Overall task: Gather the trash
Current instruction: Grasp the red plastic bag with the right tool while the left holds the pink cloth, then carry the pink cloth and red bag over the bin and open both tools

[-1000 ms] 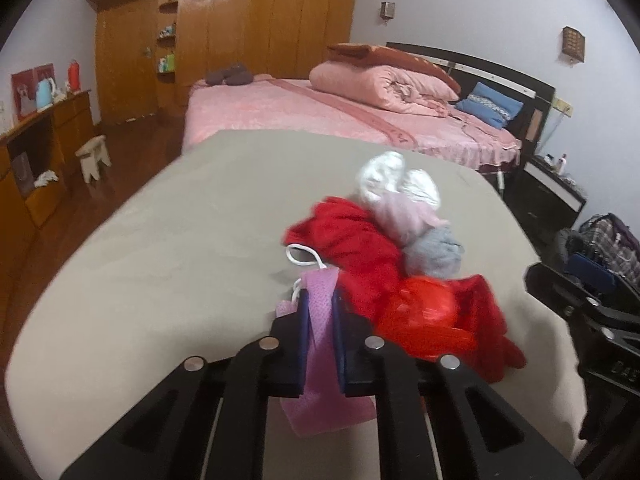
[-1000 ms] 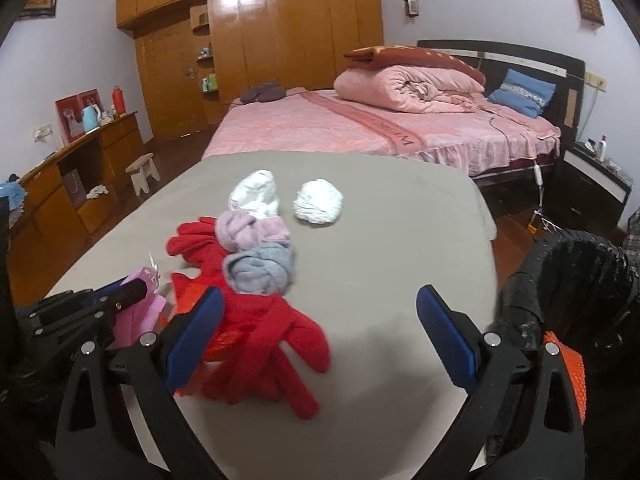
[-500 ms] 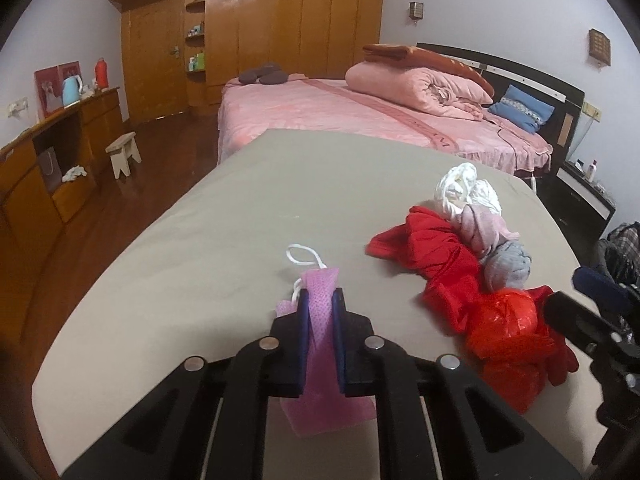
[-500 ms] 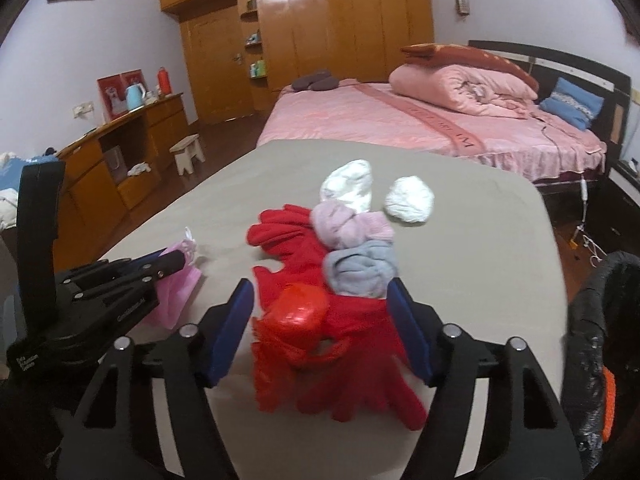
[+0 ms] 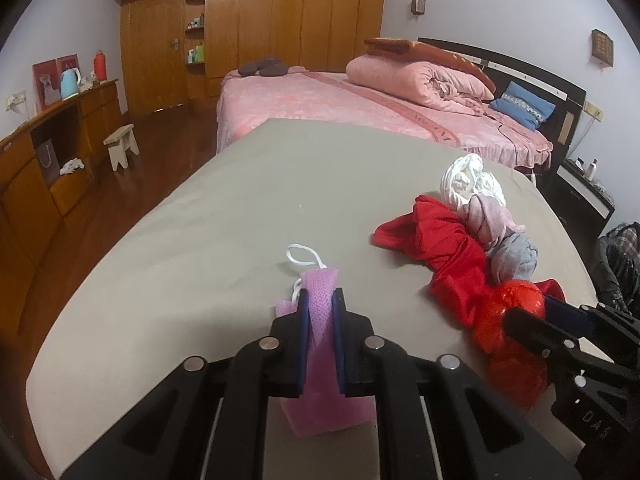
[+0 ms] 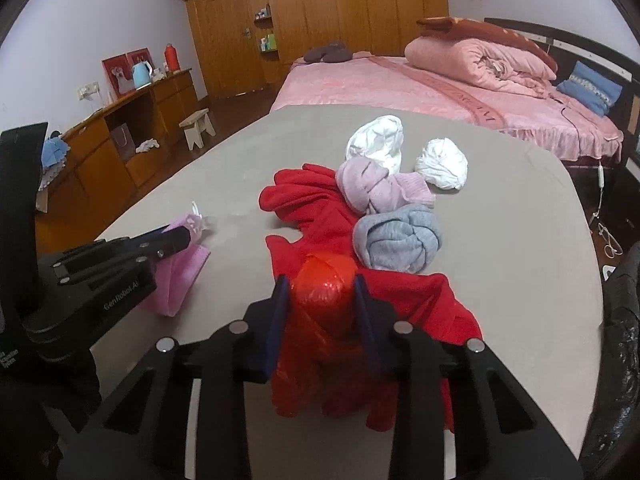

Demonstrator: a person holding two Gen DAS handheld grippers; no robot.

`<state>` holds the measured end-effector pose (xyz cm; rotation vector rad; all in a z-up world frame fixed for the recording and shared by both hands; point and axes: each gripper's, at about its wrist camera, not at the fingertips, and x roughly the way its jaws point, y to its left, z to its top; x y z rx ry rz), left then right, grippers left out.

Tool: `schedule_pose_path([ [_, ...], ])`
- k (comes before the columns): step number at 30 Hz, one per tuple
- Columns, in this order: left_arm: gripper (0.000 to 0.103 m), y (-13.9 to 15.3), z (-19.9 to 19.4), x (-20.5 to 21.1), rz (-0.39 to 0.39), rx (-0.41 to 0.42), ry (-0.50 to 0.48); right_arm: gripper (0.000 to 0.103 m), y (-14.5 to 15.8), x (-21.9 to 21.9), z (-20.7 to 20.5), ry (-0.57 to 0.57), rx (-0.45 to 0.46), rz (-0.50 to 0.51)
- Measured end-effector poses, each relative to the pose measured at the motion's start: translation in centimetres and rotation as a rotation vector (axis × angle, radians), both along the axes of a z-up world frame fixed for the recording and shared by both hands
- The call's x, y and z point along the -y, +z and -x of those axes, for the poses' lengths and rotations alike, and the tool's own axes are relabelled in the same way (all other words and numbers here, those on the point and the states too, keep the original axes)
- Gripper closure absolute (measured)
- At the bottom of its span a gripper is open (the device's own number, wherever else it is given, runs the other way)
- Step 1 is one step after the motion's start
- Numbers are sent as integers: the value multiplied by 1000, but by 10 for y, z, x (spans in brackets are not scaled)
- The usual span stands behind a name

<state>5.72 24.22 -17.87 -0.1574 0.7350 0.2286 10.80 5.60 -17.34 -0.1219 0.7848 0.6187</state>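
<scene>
Now your right gripper (image 6: pixel 318 300), wide a second ago, has just been closing on the crinkled red plastic bag (image 6: pixel 324 280); your left gripper (image 5: pixel 320 312) still pinches the pink mesh face mask (image 5: pixel 320 300).

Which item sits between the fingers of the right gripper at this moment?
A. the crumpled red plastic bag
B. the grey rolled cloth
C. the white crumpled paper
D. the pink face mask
A: in the right wrist view the right gripper, whose jaws have just been closing, has its blue pads against both sides of the crumpled red plastic bag; the pink face mask is clamped in the left gripper.
</scene>
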Motion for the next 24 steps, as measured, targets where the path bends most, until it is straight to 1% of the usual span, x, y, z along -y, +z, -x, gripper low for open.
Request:
schedule_pose_path([
  [5, 92, 6, 1, 6, -18, 17, -16, 73, 13, 7, 0, -9, 29, -15],
  [14, 92, 21, 3, 29, 5, 61, -52, 73, 42, 27, 0, -39, 81, -50],
  [24, 92, 41, 2, 68, 11, 112, -120, 73, 55, 57, -1, -100, 107, -64],
])
